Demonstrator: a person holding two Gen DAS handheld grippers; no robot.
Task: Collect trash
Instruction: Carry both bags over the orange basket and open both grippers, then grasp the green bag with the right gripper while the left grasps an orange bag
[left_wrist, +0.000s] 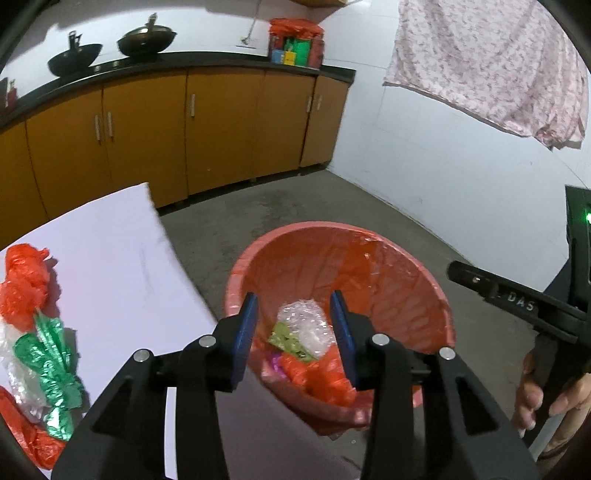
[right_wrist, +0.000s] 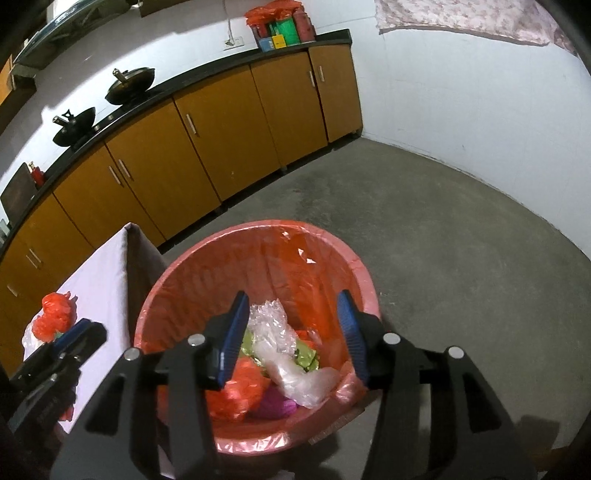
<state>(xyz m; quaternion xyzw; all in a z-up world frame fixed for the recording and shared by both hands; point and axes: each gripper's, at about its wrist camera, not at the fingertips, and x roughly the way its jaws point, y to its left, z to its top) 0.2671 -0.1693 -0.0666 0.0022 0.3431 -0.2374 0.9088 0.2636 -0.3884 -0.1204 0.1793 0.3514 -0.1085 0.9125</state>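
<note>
A pink bin (left_wrist: 236, 273) with a red liner stands on the floor beside a white table (left_wrist: 110, 258). Inside the bin lie clear bubble wrap (left_wrist: 304, 321), a green wrapper (left_wrist: 284, 338) and a red bag (left_wrist: 325, 376). My left gripper (left_wrist: 293, 299) hangs open over the bin, nothing between its blue pads. My right gripper (right_wrist: 293, 297) is also open and empty above the same bin (right_wrist: 155, 295), over clear plastic (right_wrist: 280, 332) and purple scrap (right_wrist: 273, 404). On the table remain a red bag (left_wrist: 26, 280), crumpled green foil (left_wrist: 48, 362) and clear plastic (left_wrist: 11, 354).
Orange cabinets (left_wrist: 221, 125) under a black counter with two woks (left_wrist: 74, 59) line the far wall. A floral cloth (left_wrist: 491, 62) hangs at the upper right. Grey concrete floor (right_wrist: 443, 229) spreads around the bin. A hand (left_wrist: 535, 398) grips the right tool at the frame's edge.
</note>
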